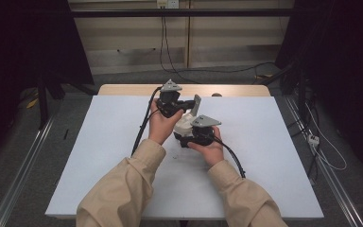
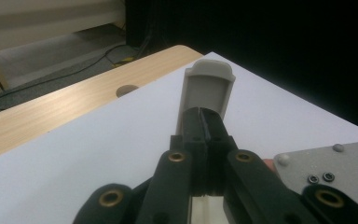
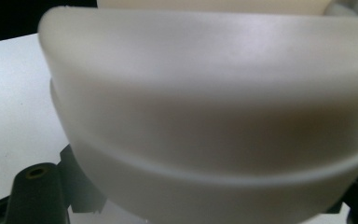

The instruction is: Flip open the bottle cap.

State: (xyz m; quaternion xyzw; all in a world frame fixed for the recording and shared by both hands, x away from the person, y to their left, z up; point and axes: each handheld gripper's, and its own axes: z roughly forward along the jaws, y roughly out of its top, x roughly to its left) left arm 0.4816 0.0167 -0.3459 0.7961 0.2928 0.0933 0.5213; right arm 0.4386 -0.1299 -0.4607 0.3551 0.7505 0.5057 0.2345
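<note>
- High view, L to R: white sheet (image 1: 99, 156) covers table (image 1: 123, 89), wood edge showing at far side w/ a round hole (image 1: 216, 94).
- Both beige sleeves come in from bottom; hands meet near centre of sheet.
- Left gripper (image 1: 182, 105) sits on far-left side of the pair, grey three-cornered plate on top, black cable trailing back along left forearm.
- White box (image 1: 185, 124) lies betw. the two grippers, on or just above sheet; cannot tell which.
- Its grey lid (image 1: 197, 105) stands up, hinged open, tilted slightly, just R of left gripper.
- Right gripper (image 1: 194, 135) is at near-right side of box, plate on top, cable running back past right wrist.
- Left gripper view: jaws drawn together, tips (image 2: 203, 122) pinching lower part of grey lid (image 2: 208, 88); lid rises straight beyond tips, inner face toward camera.
- Same view: pale strip of box visible low betw. jaw arms; corner of right gripper's plate (image 2: 335, 163) at lower R.
- Right gripper view: rounded white box wall (image 3: 214, 116) very close, blurred; sits betw. the jaws, black jaw parts at lower L (image 3: 37, 196) and lower-R edge.
- Right jaws clamped on box body, one either side.
- White sheet (image 3: 14, 107) visible at L behind box.
</note>
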